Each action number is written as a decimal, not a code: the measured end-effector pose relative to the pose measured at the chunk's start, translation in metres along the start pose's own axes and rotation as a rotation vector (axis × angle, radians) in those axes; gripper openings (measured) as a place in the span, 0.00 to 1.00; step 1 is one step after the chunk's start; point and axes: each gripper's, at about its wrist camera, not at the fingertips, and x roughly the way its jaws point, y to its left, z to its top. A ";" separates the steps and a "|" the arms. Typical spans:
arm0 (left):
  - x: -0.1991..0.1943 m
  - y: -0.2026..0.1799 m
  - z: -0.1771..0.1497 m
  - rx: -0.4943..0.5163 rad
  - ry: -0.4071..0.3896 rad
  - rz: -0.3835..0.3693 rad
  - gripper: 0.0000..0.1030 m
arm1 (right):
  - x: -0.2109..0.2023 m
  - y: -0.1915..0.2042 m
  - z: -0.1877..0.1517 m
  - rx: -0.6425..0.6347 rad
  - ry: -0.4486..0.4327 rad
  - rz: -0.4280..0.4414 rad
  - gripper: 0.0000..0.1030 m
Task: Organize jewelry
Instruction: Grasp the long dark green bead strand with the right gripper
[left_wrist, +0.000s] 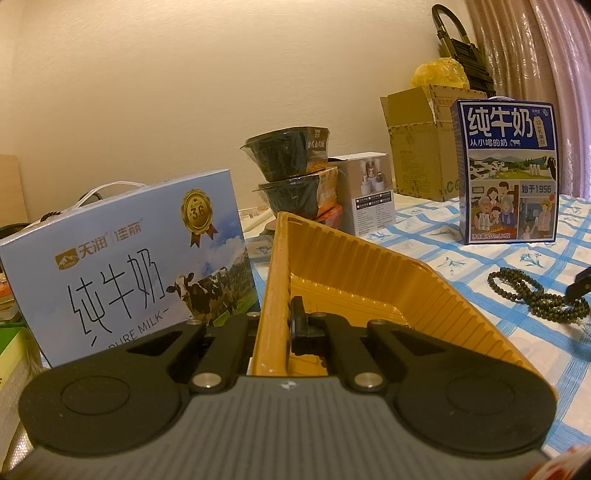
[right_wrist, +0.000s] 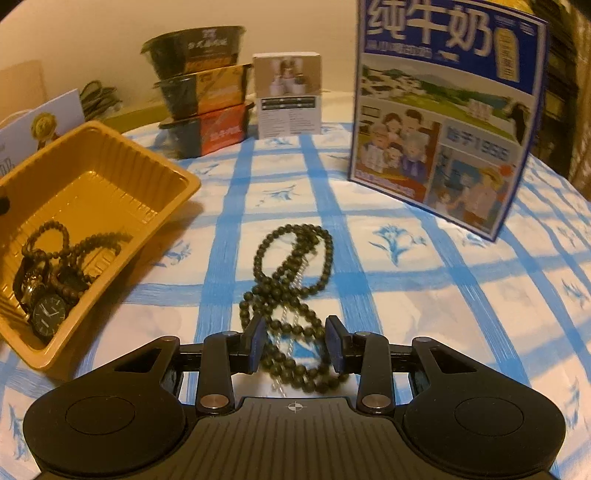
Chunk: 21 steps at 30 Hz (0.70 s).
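A dark green bead necklace (right_wrist: 291, 280) lies coiled on the blue-checked tablecloth (right_wrist: 424, 295); it also shows in the left wrist view (left_wrist: 532, 295). My right gripper (right_wrist: 297, 343) is open, its jaws on either side of the necklace's near loops. An orange plastic tray (right_wrist: 110, 177) at the left holds a wristwatch (right_wrist: 48, 314) and brown bead bracelets (right_wrist: 62, 243). My left gripper (left_wrist: 280, 325) is shut on the near wall of the tray (left_wrist: 362, 273) and holds it tilted.
A tall blue milk carton (right_wrist: 443, 110) stands behind the necklace. Stacked black bowls (right_wrist: 203, 88) and a small white box (right_wrist: 288, 92) stand at the back. A light blue milk box (left_wrist: 122, 258) stands left of the tray. Cardboard boxes (left_wrist: 417, 147) sit behind.
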 end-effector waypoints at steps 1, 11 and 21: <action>0.000 0.000 0.000 0.001 0.000 0.000 0.03 | 0.004 0.002 0.002 -0.008 -0.002 0.013 0.39; 0.000 0.000 0.002 0.006 0.002 -0.004 0.03 | 0.046 0.013 0.013 -0.068 0.028 0.002 0.58; 0.001 0.001 0.001 0.006 0.002 -0.002 0.03 | 0.059 0.013 0.011 -0.059 0.023 -0.027 0.53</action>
